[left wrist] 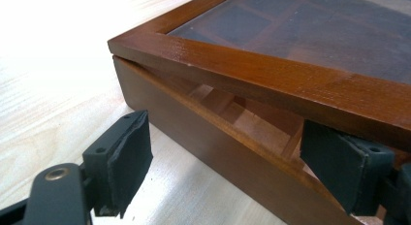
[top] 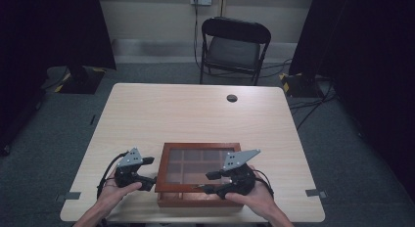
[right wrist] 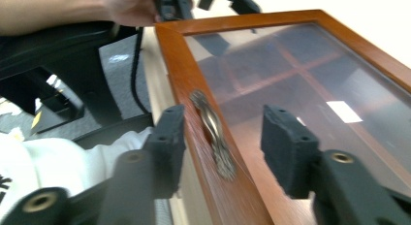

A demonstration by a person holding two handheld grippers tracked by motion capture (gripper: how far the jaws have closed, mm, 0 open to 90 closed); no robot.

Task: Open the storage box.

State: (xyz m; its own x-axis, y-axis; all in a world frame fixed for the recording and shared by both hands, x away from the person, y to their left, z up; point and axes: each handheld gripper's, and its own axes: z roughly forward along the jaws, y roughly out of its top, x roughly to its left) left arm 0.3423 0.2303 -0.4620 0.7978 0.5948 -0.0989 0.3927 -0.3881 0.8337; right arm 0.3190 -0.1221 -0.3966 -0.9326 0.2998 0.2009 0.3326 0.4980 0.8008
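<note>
The left gripper (top: 147,173), jaws spread, sits at the left side of the reddish-brown wooden glass-lidded box (top: 169,158) near the pale wooden table's (top: 195,109) front edge, the lid slightly raised. The right gripper (top: 210,182), jaws apart, straddles the lid's front rail and small metal handle (right wrist: 213,133); the compartments' contents are indistinct through tinted glass.

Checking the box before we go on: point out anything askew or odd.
The glass lid of the wooden box is not flush: the left gripper view shows a wedge-shaped gap above the base wall, with dividers visible through it.
</note>
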